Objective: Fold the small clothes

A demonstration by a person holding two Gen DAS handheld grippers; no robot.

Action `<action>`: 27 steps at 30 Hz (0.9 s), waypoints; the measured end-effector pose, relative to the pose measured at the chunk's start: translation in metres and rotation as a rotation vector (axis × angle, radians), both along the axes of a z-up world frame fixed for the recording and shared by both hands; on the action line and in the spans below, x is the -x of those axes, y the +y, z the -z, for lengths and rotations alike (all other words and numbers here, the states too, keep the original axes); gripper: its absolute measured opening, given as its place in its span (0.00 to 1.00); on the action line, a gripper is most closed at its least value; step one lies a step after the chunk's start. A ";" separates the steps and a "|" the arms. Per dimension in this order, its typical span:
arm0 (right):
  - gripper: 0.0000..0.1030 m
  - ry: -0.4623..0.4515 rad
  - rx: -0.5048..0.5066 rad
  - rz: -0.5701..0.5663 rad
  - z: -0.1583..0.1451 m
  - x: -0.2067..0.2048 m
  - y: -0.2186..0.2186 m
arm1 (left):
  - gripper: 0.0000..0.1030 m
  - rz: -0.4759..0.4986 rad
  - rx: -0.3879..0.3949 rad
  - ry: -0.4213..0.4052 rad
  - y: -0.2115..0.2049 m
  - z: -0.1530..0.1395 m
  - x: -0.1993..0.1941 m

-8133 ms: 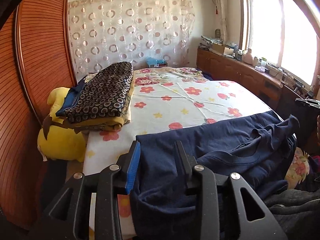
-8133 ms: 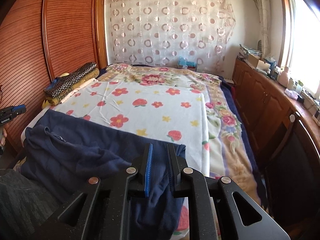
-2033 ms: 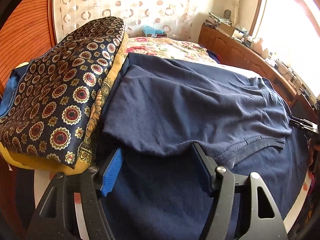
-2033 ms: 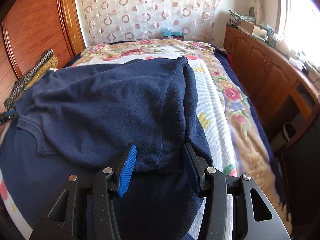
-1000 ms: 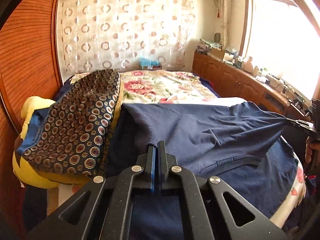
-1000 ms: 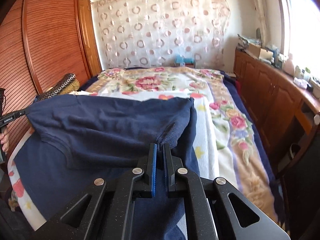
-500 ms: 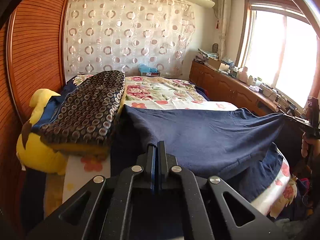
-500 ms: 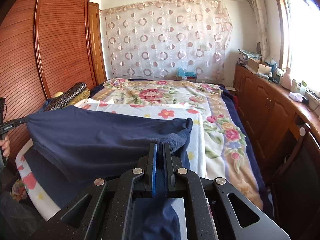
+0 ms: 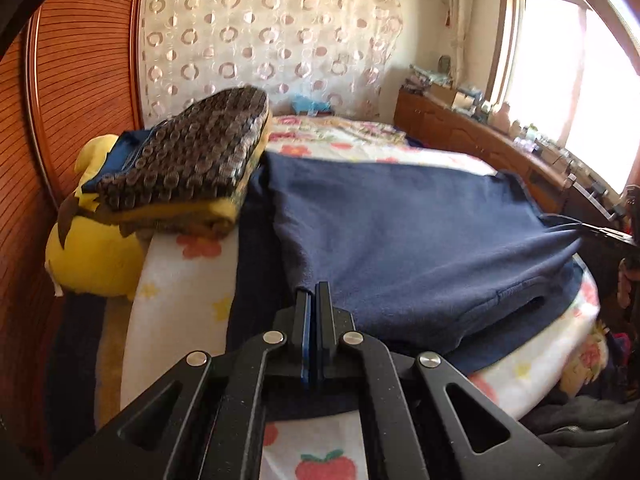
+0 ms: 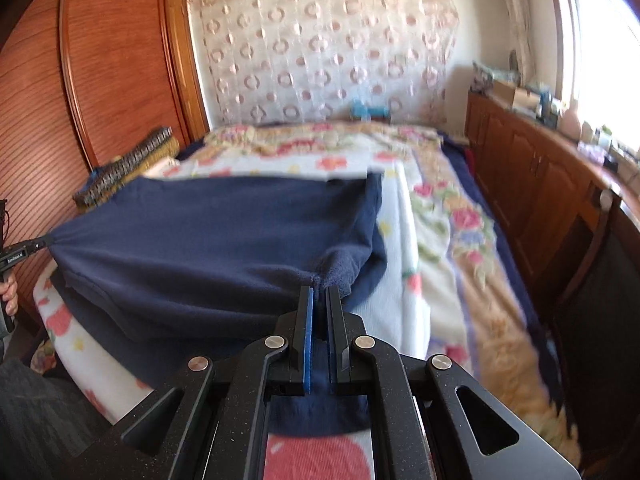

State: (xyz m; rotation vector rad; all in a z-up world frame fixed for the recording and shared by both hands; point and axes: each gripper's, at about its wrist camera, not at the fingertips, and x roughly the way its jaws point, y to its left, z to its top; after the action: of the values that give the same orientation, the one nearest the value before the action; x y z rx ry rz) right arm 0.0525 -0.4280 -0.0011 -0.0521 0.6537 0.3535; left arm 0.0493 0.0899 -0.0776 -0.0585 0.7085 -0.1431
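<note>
Right wrist view: blurred; my right gripper (image 10: 319, 294) clamps the navy fleece garment (image 10: 208, 240).
Left gripper (image 9: 313, 294): I grip its soft corner.
Hidden: underlayer.

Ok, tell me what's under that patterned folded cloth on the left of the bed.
Under the patterned cloth lie a yellow folded layer and a blue piece, resting on the bed. Anything deeper in the stack is covered.
</note>
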 end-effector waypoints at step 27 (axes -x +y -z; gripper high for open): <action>0.29 0.099 0.110 0.090 0.030 0.007 0.009 | 0.75 -0.045 0.002 -0.062 0.000 -0.003 0.012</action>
State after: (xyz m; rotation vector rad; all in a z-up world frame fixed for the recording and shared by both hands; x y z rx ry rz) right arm 0.0452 -0.4187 -0.0311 -0.1098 0.7710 0.2342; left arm 0.0374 0.0897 -0.0743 -0.0714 0.6446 -0.1020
